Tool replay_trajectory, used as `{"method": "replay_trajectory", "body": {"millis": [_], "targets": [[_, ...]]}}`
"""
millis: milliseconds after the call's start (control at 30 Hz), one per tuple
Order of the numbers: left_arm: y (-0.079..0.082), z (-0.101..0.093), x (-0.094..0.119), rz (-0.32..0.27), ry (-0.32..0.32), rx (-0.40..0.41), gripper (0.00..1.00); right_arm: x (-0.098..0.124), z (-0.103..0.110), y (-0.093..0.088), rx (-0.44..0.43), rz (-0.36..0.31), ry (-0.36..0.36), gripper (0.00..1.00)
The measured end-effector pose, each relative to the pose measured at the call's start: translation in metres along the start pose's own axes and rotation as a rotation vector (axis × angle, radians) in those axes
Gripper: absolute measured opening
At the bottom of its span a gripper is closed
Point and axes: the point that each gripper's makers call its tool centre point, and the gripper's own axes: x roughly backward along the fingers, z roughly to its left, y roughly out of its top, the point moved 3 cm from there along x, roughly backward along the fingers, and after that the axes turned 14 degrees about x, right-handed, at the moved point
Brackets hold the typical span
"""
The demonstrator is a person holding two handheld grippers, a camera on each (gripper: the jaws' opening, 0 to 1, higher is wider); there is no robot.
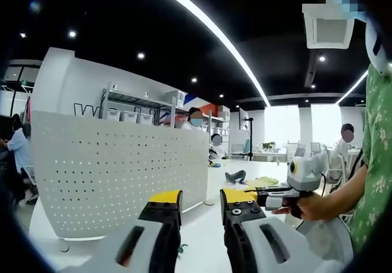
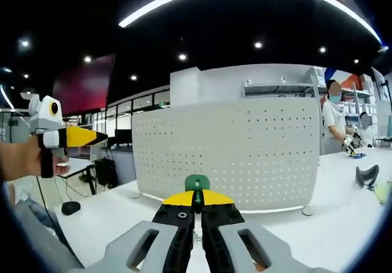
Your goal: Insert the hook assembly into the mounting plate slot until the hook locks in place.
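White pegboard panel (image 2: pixel 226 153) blocks ahead; table (image 2: pixel 343 224) beside it open.

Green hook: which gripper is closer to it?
Right. The right gripper pinches the green hook in its jaws; the left gripper hangs apart, off to its side.

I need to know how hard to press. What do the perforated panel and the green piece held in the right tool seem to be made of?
The perforated panel looks like thin white-painted sheet metal or rigid plastic: matte, with even rows of round holes, standing on small feet. The green piece looks like moulded plastic, smooth and uniformly coloured; little of it shows above the closed right tool.
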Motion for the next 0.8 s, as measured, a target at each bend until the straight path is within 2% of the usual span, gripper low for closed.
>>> {"method": "replay_trajectory", "body": {"millis": [267, 533, 800], "targets": [[0.011, 0.0, 0.024, -0.02, 0.002, -0.056, 0.26, 0.006, -0.001, -0.001, 0.013, 0.003, -0.017, 0.01], [0.027, 0.008, 0.058, -0.041, 0.054, -0.096, 0.25, 0.007, 0.001, -0.001, 0.023, 0.001, -0.013, 0.01], [0.041, 0.008, 0.073, -0.034, 0.072, -0.133, 0.24, 0.008, -0.001, 0.001, 0.02, -0.007, -0.02, 0.01]]}}
